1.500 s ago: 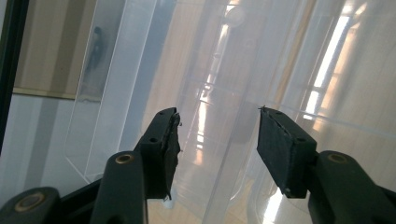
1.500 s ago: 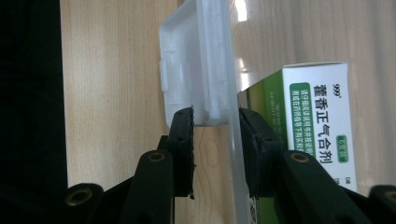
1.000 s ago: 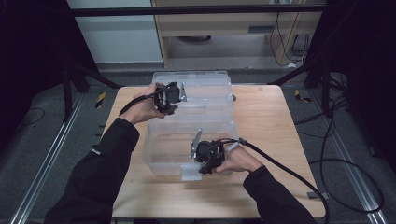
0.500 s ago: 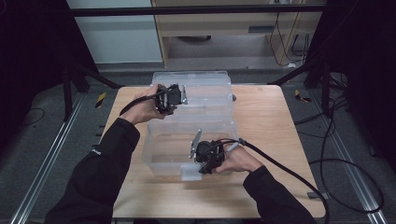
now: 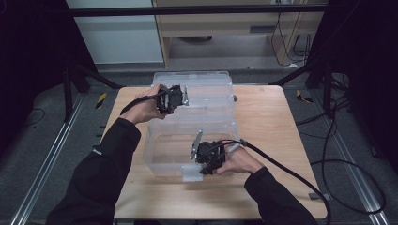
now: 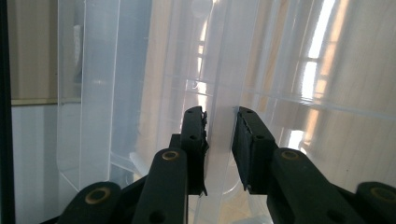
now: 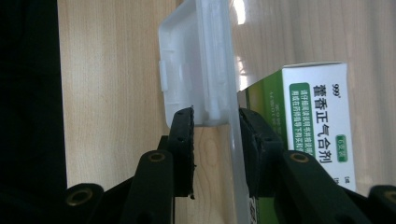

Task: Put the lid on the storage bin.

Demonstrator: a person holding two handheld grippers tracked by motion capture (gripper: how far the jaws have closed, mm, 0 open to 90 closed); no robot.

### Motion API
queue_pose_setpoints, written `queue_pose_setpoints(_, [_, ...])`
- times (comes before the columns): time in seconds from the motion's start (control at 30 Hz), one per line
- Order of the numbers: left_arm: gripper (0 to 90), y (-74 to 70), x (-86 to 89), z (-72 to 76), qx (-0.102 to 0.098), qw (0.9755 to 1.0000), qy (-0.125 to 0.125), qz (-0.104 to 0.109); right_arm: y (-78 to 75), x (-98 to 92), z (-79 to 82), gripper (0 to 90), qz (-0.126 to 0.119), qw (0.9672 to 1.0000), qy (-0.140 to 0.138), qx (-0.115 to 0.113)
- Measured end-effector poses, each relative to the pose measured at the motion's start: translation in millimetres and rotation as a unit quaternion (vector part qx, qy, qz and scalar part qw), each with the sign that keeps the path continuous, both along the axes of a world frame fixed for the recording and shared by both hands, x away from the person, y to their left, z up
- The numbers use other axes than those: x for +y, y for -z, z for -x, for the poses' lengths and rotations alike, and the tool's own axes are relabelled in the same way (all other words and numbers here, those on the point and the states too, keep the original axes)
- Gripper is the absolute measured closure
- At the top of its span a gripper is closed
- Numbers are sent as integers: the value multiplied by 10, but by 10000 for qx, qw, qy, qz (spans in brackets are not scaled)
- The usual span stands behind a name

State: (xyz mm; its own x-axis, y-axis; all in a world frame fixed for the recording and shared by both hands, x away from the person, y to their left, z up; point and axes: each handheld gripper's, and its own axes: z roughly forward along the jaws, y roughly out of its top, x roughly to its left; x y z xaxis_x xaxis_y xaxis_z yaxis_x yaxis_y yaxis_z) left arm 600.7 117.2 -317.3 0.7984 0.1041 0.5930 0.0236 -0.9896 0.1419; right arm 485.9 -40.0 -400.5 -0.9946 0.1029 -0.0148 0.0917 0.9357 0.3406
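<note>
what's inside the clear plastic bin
Through the clear plastic bin, the right gripper view shows a green and white medicine box behind the wall. The wall hides the box's lower part; in the high view glare blurs the rest of the inside.

Clear plastic bin (image 5: 197,136) on table (image 5: 267,117)

green-and-white medicine box (image 7: 317,126), printed "999" and chinese "藿香正气合剂"

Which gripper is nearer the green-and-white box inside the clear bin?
Right. The right gripper clamps the clear bin at its near wall and latch, the green-and-white box just behind; the left gripper is at the far side.
</note>
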Motion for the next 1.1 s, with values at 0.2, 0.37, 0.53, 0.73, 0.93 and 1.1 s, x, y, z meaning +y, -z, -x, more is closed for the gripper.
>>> queue_pose_setpoints(0.2, [753, -6, -32, 24, -2, 10000, 44, -67, -1, 1, -2, 678, 0, 10000, 45, 6])
queue_pose_setpoints(0.37, [766, -20, -29, 52, -51, 9998, 170, -110, -1, 1, 1, 678, -11, 10000, 83, 16])
queue_pose_setpoints(0.53, [778, -40, -41, 78, -8, 9998, 161, -124, 0, 3, 8, 679, -10, 9999, 127, 1])
queue_pose_setpoints(0.73, [787, -67, -55, 117, -17, 9997, 225, -129, 4, 6, 22, 680, -40, 9998, 175, 12])
queue_pose_setpoints(0.93, [794, -94, -47, 184, -36, 9994, 314, -104, 1, 11, 22, 680, 1, 9998, 221, -11])
queue_pose_setpoints(1.1, [797, -125, -53, 268, -28, 9989, 451, -136, 5, 6, 29, 679, -35, 9998, 207, -45])
